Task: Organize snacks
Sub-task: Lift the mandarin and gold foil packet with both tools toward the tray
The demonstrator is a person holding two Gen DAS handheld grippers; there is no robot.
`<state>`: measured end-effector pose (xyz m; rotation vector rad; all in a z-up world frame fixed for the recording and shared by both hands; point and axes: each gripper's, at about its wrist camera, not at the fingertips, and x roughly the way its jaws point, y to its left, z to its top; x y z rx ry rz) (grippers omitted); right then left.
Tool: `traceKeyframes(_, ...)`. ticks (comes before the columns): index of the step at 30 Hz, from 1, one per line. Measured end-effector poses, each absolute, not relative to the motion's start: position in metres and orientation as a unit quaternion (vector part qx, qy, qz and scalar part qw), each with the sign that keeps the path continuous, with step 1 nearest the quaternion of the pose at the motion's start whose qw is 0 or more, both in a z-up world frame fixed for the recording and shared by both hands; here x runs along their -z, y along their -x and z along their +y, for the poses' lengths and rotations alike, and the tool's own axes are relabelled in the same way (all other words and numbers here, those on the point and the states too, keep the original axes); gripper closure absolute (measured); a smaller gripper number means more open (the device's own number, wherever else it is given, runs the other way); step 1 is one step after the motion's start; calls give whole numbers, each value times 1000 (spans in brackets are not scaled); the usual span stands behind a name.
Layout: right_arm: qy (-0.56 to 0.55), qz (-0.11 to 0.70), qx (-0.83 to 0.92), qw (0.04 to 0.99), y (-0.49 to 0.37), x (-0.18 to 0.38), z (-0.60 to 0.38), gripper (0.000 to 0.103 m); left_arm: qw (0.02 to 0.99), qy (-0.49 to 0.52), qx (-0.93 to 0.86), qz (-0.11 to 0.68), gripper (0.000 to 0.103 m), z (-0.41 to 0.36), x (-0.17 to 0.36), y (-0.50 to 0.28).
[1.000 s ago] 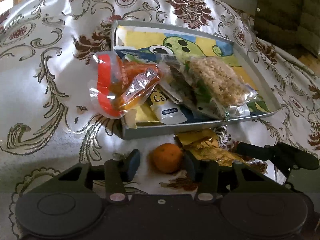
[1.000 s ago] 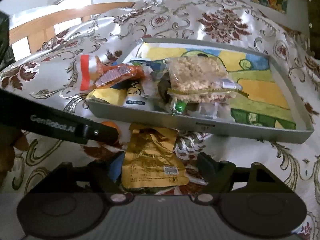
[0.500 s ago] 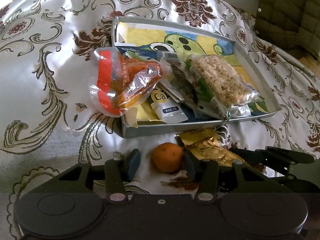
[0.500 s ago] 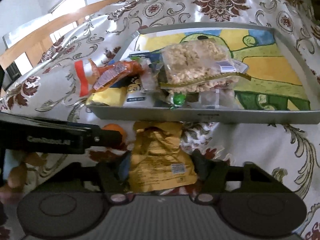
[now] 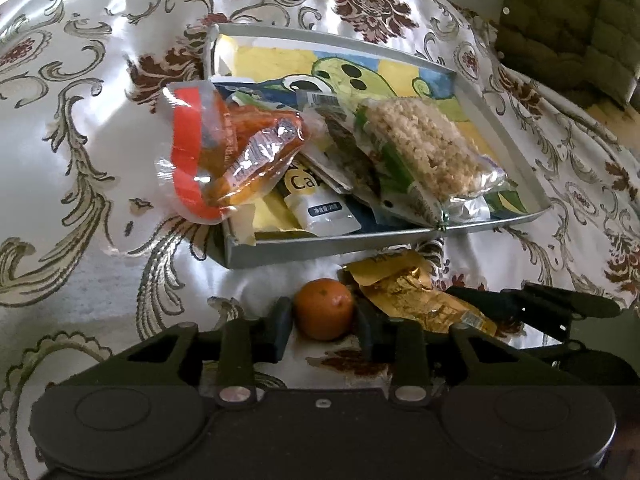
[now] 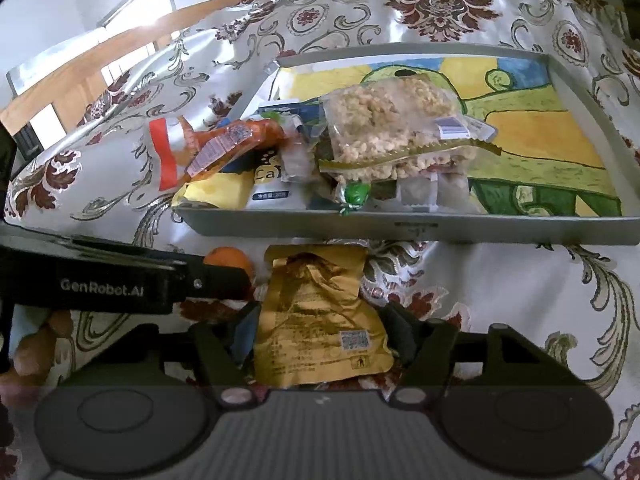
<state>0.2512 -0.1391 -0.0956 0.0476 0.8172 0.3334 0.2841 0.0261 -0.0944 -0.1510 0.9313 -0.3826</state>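
A small mandarin (image 5: 325, 308) lies on the floral cloth just in front of the grey tray (image 5: 320, 248). My left gripper (image 5: 324, 316) is closing, and its pads touch both sides of the fruit. A crumpled gold packet (image 6: 320, 320) lies flat beside it, between the fingers of my right gripper (image 6: 322, 328). Those jaws are opening slightly and flank the packet's edges without squeezing it. In the tray are a puffed-rice bag (image 5: 428, 148), an orange-red packet (image 5: 224, 152) hanging over the left rim, and a white pouch (image 5: 320, 204).
The tray's right half (image 6: 540, 132) shows its bare painted bottom. A dark quilted cushion (image 5: 568, 20) sits at the far right. A wooden rail (image 6: 120, 52) runs behind the table. A hand (image 6: 32, 352) holds the left gripper's body (image 6: 120, 284).
The left jaws have narrowed until they meet the mandarin. The gold packet now sits deeper between the right fingers, which stand closer together than a second ago.
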Motion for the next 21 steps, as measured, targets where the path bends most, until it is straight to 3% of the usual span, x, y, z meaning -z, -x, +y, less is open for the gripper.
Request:
traceKeyframes(5, -24, 395, -159, 905, -249, 94, -138, 37, 875, 69, 184, 443, 68, 25, 95, -284)
traceKeyframes(21, 11, 383, -134, 914, -209, 70, -136, 37, 886, 47, 191, 420, 69, 16, 79, -269)
